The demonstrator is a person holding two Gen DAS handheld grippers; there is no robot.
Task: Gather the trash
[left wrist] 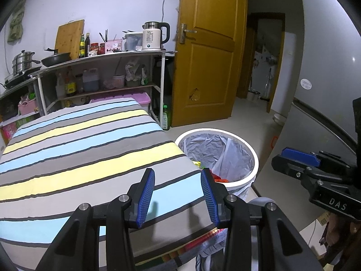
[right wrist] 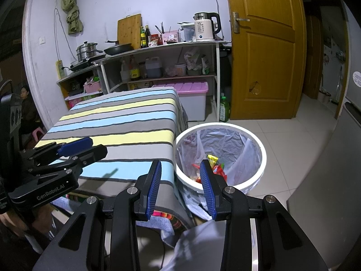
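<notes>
A round white trash bin (right wrist: pixel 262 158) lined with a clear plastic bag stands on the floor beside the striped table (right wrist: pixel 126 122). Red and yellow wrappers (right wrist: pixel 214 164) lie at its bottom. My right gripper (right wrist: pixel 180 168) hangs open and empty over the table's near corner and the bin's near rim. My left gripper (left wrist: pixel 178 176) is open and empty above the striped cloth (left wrist: pixel 90 149), with the bin (left wrist: pixel 252 155) just to its right. Each gripper shows in the other's view: the right one (left wrist: pixel 293 158) at the right edge, the left one (right wrist: pixel 83 146) at the left.
A shelf unit (right wrist: pixel 171 76) with pans, bottles, a kettle (right wrist: pixel 206 28) and a pink-lidded box stands behind the table. A wooden door (right wrist: pixel 264 52) is open to a hallway. A green bottle (right wrist: pixel 223 107) stands on the tiled floor. A person sits at far left (right wrist: pixel 26 106).
</notes>
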